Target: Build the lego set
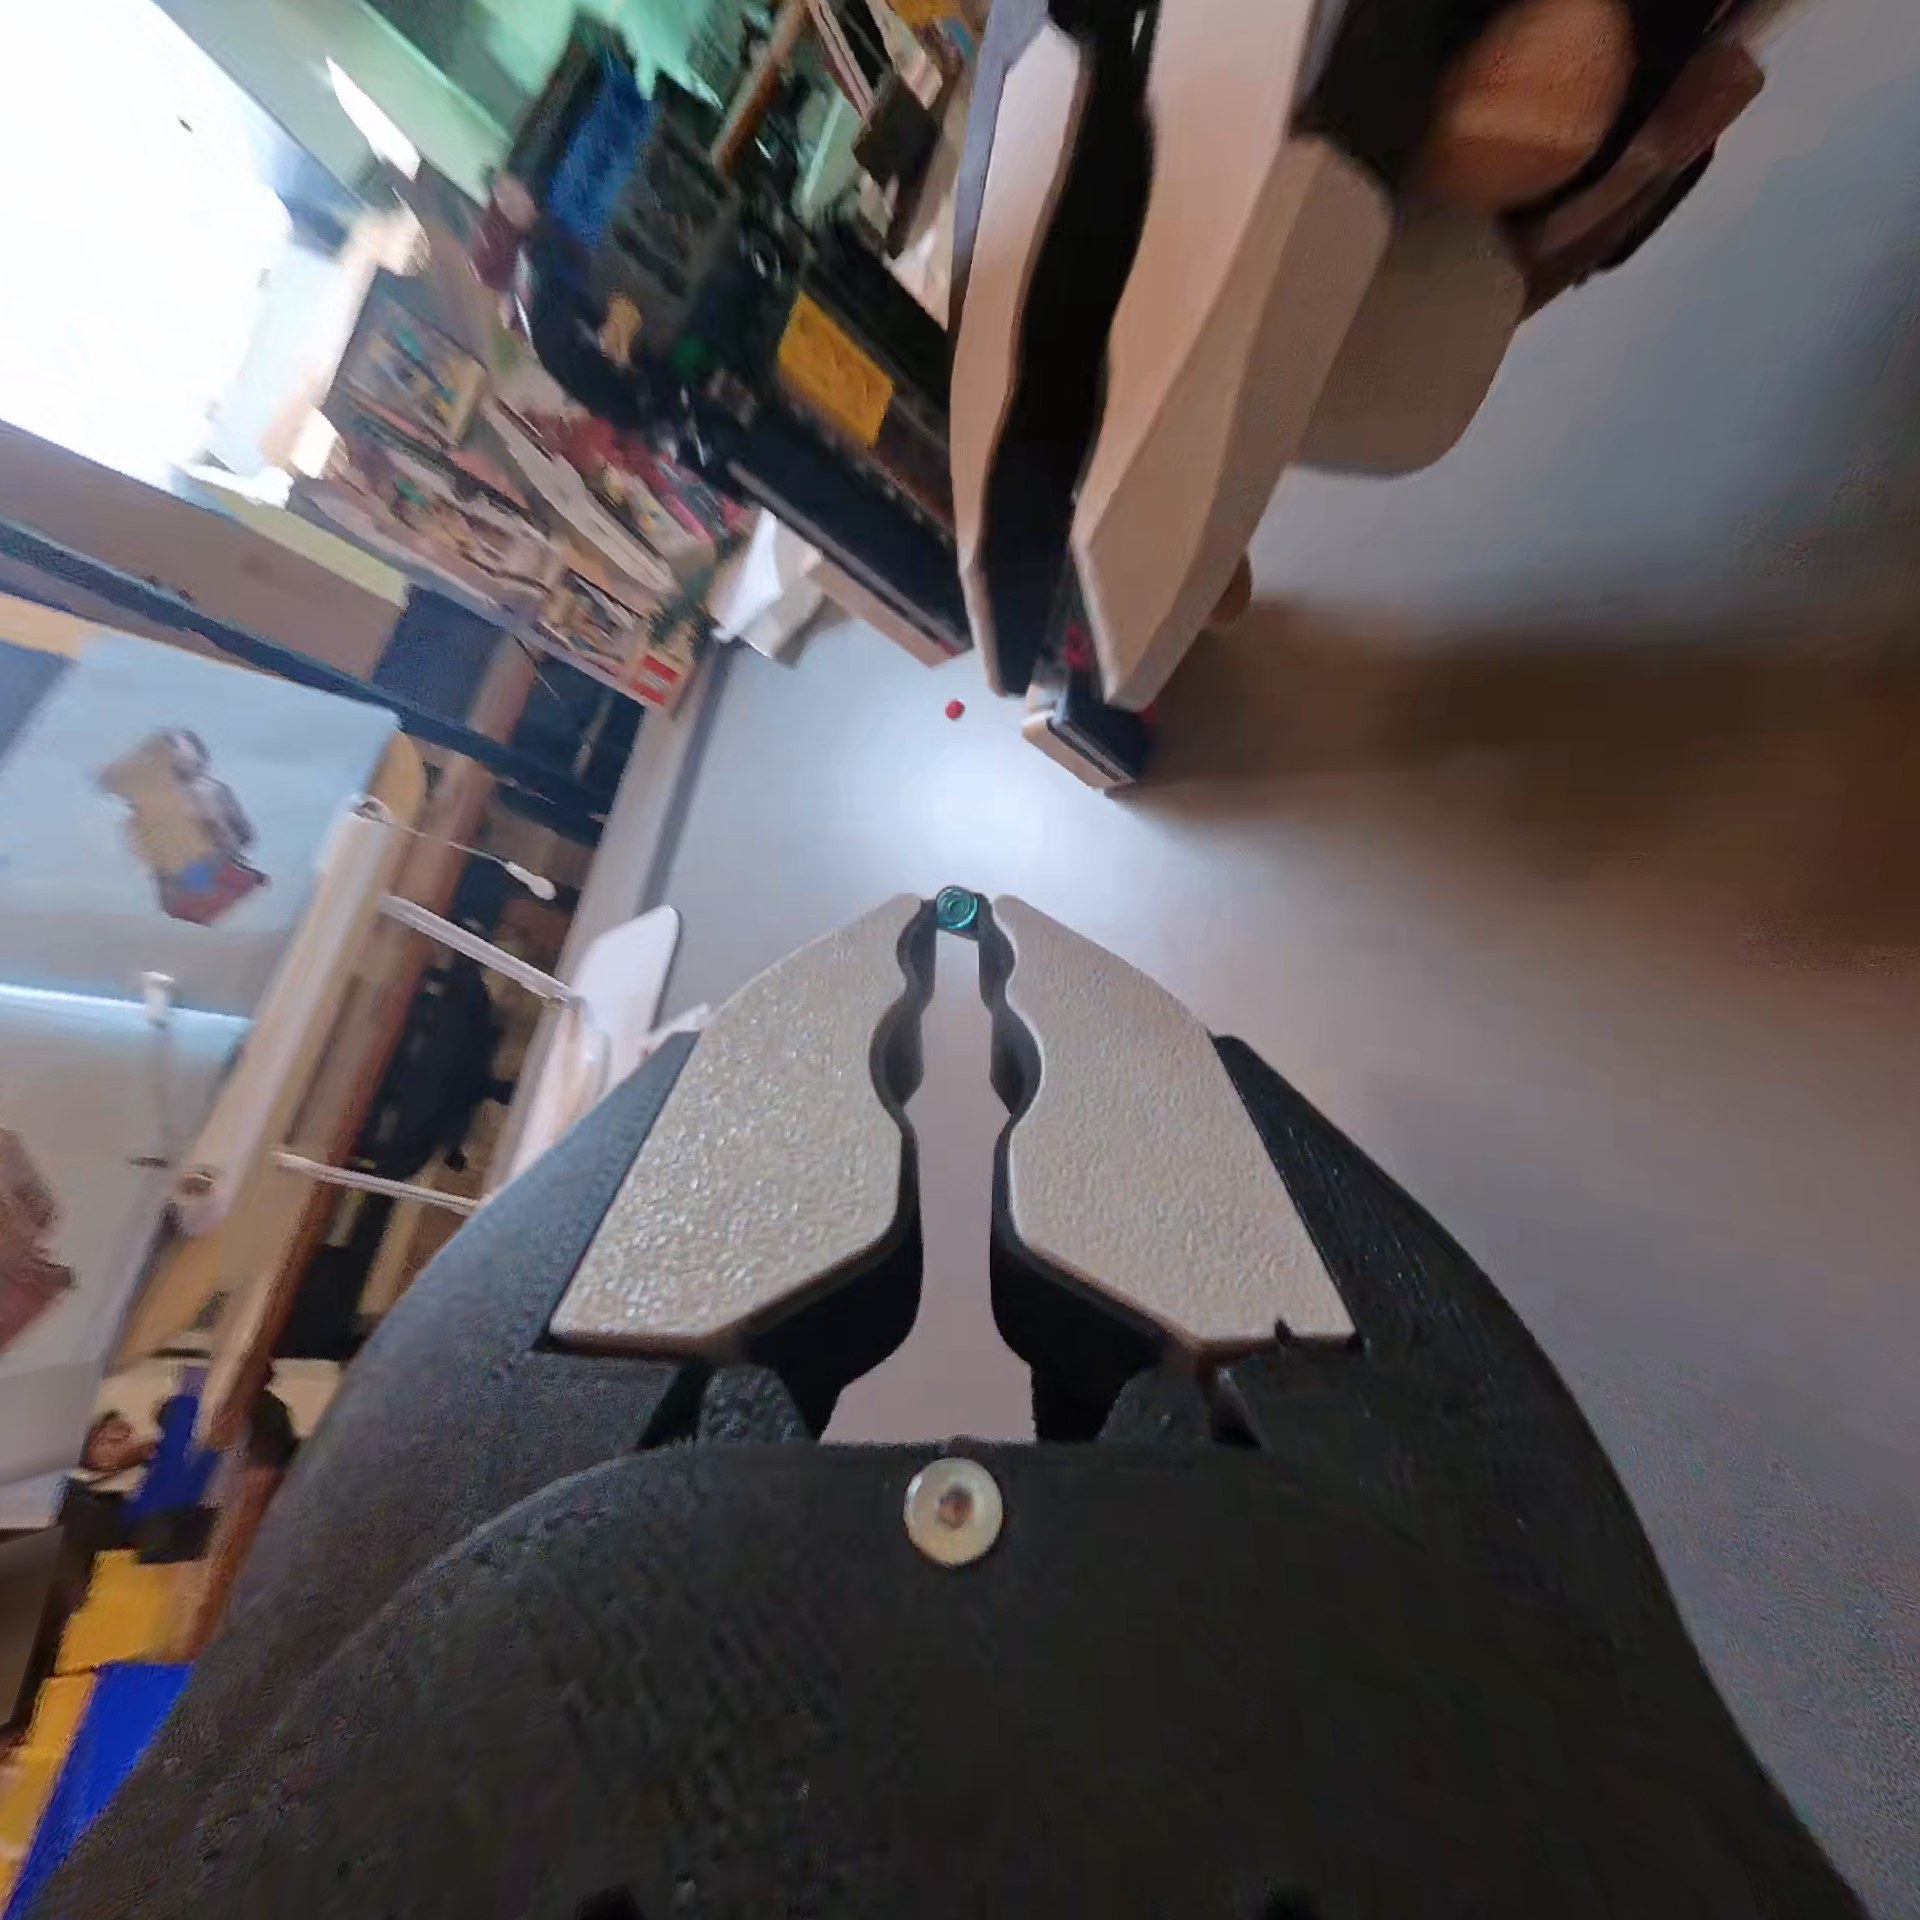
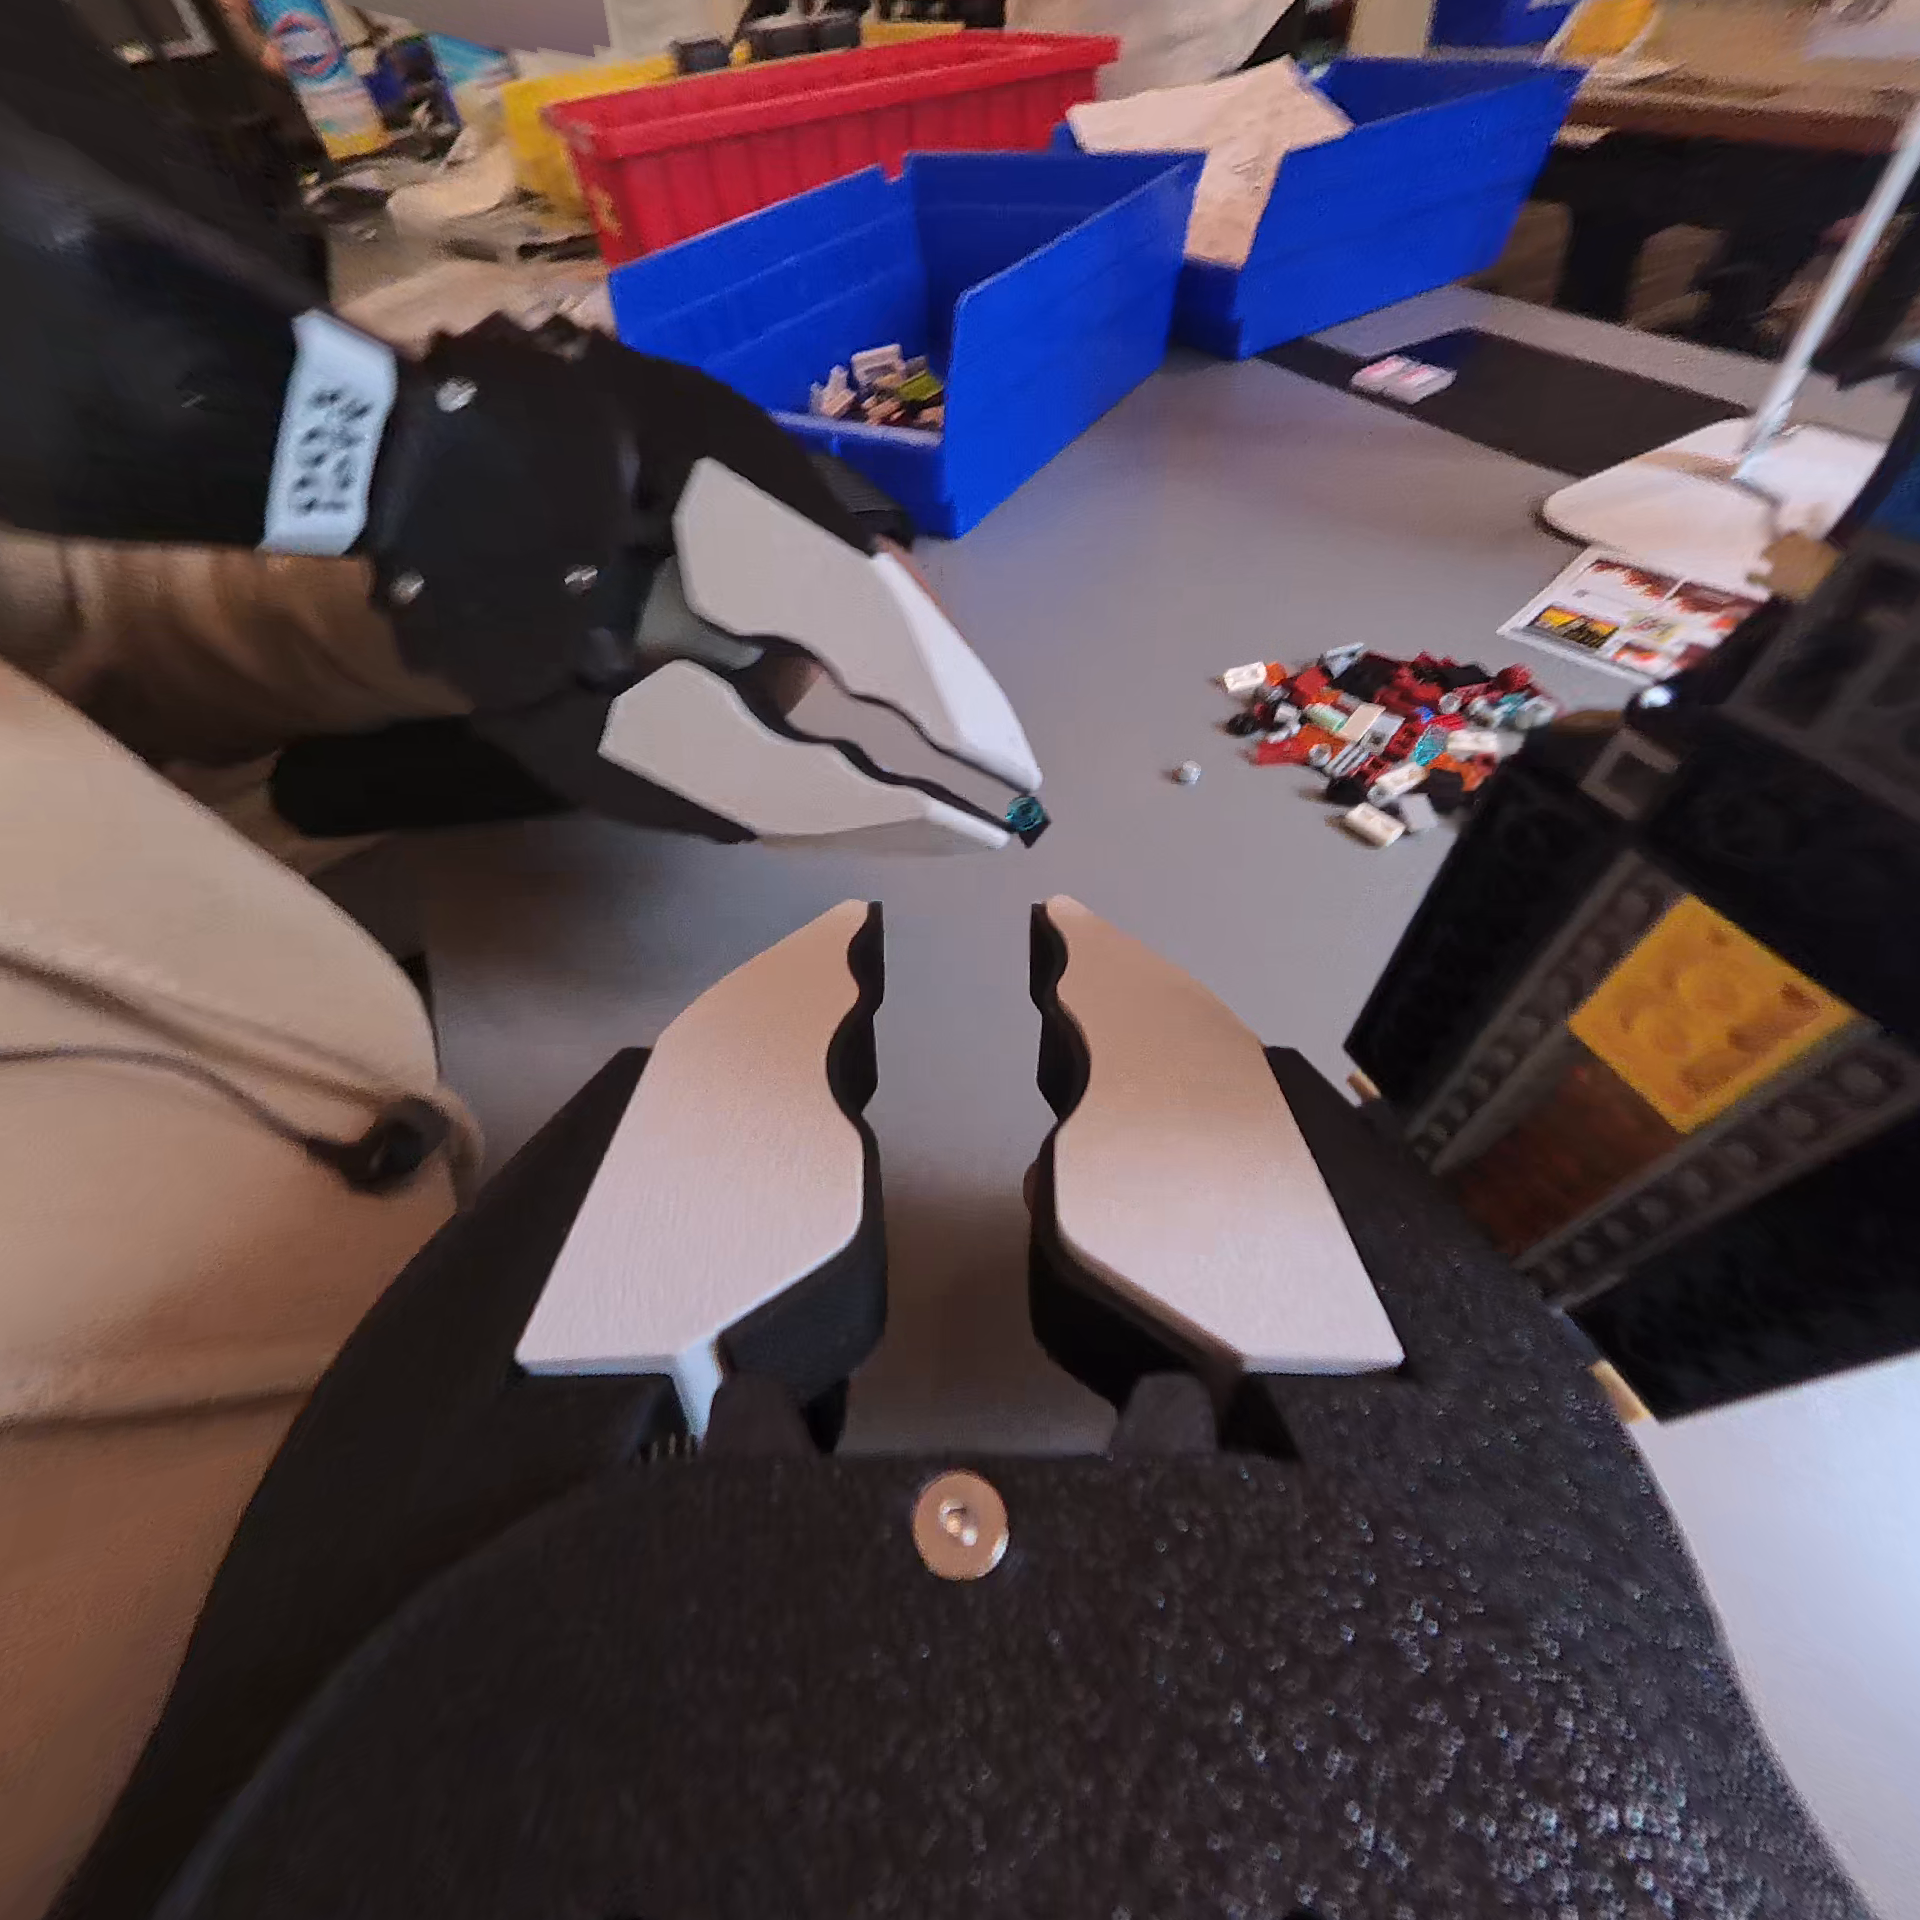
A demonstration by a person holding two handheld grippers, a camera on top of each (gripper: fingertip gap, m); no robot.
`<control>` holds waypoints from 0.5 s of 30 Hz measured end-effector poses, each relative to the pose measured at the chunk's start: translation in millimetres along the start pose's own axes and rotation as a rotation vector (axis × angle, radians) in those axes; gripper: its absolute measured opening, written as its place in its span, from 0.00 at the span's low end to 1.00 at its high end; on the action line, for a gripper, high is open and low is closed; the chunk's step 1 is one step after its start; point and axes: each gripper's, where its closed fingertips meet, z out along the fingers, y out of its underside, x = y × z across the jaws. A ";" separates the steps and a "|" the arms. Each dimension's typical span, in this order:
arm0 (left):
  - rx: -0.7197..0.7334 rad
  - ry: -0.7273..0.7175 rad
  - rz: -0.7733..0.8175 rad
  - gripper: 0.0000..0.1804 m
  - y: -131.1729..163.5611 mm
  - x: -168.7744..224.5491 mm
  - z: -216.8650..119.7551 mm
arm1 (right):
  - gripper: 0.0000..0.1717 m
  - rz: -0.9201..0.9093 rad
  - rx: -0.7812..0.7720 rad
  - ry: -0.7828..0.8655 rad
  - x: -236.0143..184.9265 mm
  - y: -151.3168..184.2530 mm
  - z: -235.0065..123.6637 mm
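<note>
Low in the centre of the right wrist view we see our right gripper [image 2: 956, 914] released, nothing between its fingers. Just above it, left of centre, our left gripper [image 2: 1023, 805] is clenched on a small teal round piece [image 2: 1027, 811]. Farther right lies a brick pile [image 2: 1392, 727] on the grey table [image 2: 1195, 582]; blue bins [image 2: 935, 343] stand at the top.

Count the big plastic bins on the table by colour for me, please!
Blue bins: 2
Red bins: 1
Yellow bins: 1, mostly hidden behind the red one
Total: 4
</note>
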 end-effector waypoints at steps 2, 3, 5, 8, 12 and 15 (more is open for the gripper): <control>0.059 -0.076 0.088 0.04 -15.3 -4.9 -8.4 | 0.16 0.030 0.041 0.021 -1.9 -8.7 5.6; 0.090 -0.101 0.123 0.04 -22.8 -5.6 -12.6 | 0.15 0.051 0.058 0.018 -3.3 -12.6 7.9; 0.129 -0.143 0.183 0.04 -33.8 -6.8 -19.7 | 0.14 0.087 0.101 -0.005 -5.8 -21.1 9.6; 0.159 -0.184 0.245 0.04 -41.3 -7.5 -27.3 | 0.10 0.156 0.133 -0.076 -11.8 -29.5 8.0; 0.195 -0.184 0.277 0.04 -49.8 -3.6 -33.0 | 0.09 0.202 0.143 -0.164 -23.2 -33.4 7.0; 0.210 -0.179 0.281 0.04 -52.4 -2.4 -34.3 | 0.05 0.192 0.149 -0.181 -27.1 -34.2 4.8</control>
